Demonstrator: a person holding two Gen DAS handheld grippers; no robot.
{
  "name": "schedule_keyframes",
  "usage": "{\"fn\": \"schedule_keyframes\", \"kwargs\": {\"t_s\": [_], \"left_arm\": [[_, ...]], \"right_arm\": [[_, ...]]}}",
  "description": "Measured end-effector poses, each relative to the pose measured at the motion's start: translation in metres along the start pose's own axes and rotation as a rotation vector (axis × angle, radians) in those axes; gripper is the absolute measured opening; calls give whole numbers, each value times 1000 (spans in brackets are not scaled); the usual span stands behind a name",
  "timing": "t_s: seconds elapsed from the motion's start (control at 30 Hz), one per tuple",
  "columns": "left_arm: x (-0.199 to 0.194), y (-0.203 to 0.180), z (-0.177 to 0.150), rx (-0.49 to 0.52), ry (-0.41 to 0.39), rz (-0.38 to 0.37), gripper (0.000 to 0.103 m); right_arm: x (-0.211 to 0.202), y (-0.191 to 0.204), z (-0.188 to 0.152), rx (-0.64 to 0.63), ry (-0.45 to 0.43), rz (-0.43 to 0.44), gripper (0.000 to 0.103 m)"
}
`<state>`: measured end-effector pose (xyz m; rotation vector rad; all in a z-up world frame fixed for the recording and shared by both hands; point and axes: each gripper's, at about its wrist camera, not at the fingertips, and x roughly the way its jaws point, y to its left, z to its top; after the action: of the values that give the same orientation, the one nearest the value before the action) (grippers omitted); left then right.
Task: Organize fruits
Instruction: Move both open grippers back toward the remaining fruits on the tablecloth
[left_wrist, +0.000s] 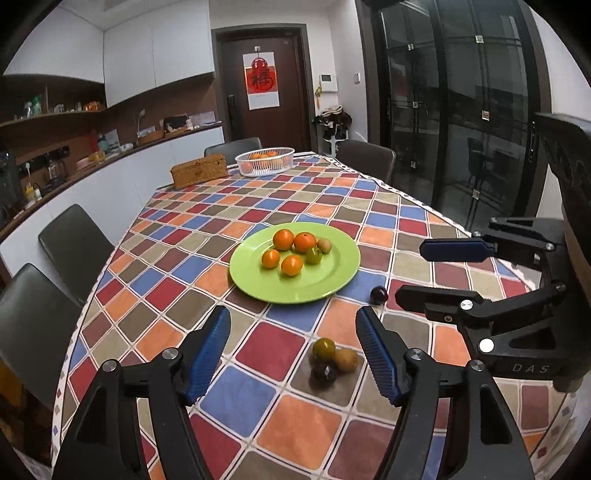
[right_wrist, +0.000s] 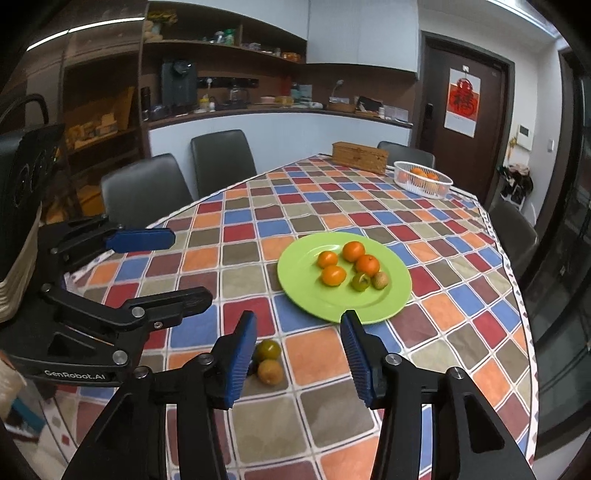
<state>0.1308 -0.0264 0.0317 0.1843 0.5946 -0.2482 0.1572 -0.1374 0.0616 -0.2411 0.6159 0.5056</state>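
A green plate (left_wrist: 332, 280) (right_wrist: 306, 295) lies mid-table with several oranges (left_wrist: 283, 239) (right_wrist: 353, 251), a green fruit (left_wrist: 314, 255) and a brown kiwi (left_wrist: 324, 245) on it. Nearer me, a green fruit (left_wrist: 324, 349) (right_wrist: 267, 350), a brown kiwi (left_wrist: 346, 360) (right_wrist: 270, 372) and a dark plum (left_wrist: 324, 373) huddle on the cloth. Another dark plum (left_wrist: 379, 294) rests alone by the plate's rim. My left gripper (left_wrist: 293, 350) (right_wrist: 192, 267) hangs open above the cluster, holding nothing. My right gripper (right_wrist: 299, 354) (left_wrist: 410, 271) is open and empty too, beside the lone plum.
A white basket (left_wrist: 266, 168) (right_wrist: 421, 188) of oranges and a wicker box (left_wrist: 199, 170) (right_wrist: 360, 157) stand at the table's far end. Dark chairs (left_wrist: 74, 243) (right_wrist: 221, 158) line the sides. The table edge runs close along the right (right_wrist: 517, 295).
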Motion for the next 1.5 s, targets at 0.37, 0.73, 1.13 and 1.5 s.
{"fn": "schedule_keyframes", "kwargs": {"t_s": [0.37,0.73,1.13,1.5], "left_arm": [[8,-17,-33,150,-11,-7,69],[42,-21,-52,222,75,-93,50],[80,-15,-63,194,184,-167,42],[101,-17,-64,212,230,-174,38]], "right_arm": [[7,26,-29,-170,25,-4,48],[42,36,-52,-291,127,62,48],[76,30,-62,-313,176,105,44],[92,27,-65,-324,200,136,38]]}}
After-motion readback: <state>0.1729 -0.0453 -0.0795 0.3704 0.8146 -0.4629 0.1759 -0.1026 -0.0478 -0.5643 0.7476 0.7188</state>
